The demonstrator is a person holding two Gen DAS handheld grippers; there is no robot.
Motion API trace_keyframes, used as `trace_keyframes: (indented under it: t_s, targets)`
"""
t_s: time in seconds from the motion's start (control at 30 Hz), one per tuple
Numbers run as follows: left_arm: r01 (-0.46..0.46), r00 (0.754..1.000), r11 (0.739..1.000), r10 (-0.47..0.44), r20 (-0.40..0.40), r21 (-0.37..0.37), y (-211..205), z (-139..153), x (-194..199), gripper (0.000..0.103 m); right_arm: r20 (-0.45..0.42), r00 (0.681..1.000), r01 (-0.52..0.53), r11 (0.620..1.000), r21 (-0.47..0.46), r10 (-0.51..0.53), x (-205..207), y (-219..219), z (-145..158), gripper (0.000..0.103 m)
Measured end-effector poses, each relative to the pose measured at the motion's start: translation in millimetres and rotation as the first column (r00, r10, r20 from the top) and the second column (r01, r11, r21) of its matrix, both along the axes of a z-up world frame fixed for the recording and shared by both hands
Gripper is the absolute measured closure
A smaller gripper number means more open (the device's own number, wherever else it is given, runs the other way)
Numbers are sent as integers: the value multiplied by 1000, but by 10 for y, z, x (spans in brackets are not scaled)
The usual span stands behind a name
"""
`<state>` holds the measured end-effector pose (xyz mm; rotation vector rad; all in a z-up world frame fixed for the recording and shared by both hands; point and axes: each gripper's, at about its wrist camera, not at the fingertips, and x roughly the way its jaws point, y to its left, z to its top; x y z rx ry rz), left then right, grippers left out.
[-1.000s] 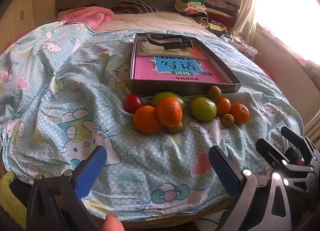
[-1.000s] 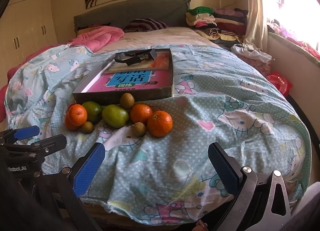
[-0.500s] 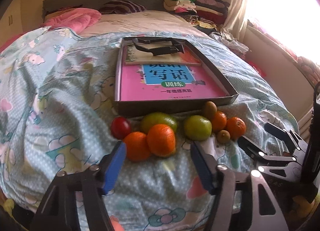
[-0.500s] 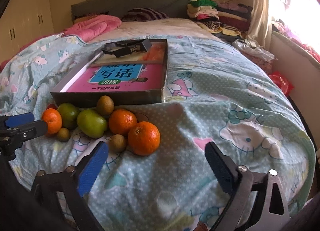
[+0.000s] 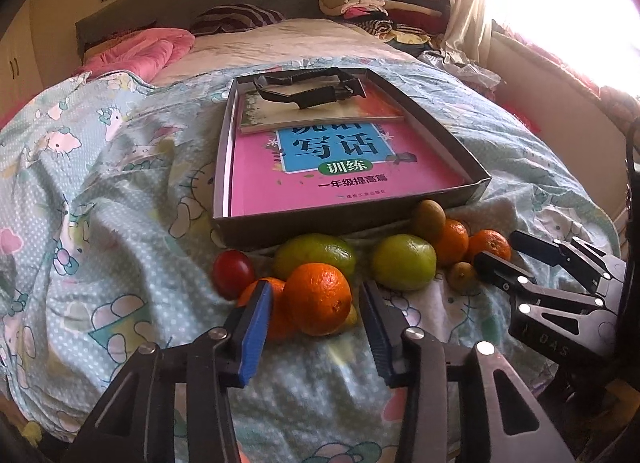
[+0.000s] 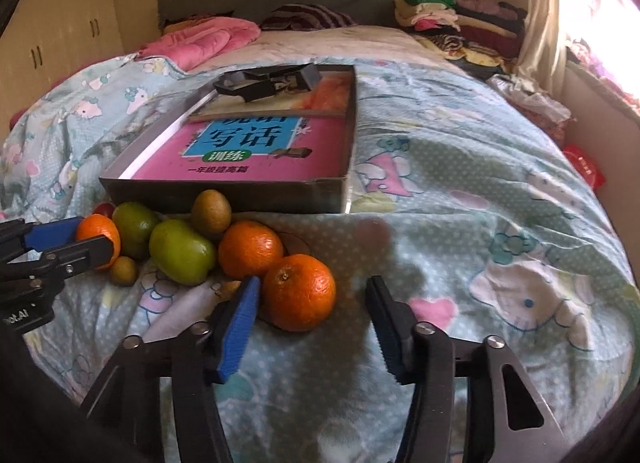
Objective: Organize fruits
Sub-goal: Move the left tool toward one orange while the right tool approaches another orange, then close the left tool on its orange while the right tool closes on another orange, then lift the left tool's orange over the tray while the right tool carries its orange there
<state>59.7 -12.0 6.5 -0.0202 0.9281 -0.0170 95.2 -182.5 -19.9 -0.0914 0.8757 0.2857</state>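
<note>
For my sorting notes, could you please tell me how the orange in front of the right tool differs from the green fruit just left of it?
The orange is bright orange and round; the green fruit is yellow-green and more oblong. The orange lies nearest the camera, between the closing fingers of the right tool; the green fruit lies farther back, among other fruits. Both rest on the patterned quilt, outside the box.

hidden | orange (image 5: 262, 313) | partly behind blue finger (image 5: 252, 327)
</note>
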Motion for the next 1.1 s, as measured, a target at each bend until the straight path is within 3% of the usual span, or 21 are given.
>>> trace_keyframes:
  t_s: [0.1,0.27,0.7,1.1]
  targets:
    - [2,1000,1000,-2,-5,0,2,-1,15,63,-38,999,-21,999,27,22,78,25,-58,61]
    - [12,1000,999,-12,-13,-44,74,4,19,68,-71,997,-17,995,95,24,142,-37,-105,62]
    - [6,1000,993,-7,-8,-115,218,117,42,70,66,997,27,991,129,-36,61,-212,260,63]
    - [-28,999,990,33,40,-135,385,385,437,70,123,992,-39,989,141,22,368,38,516,63]
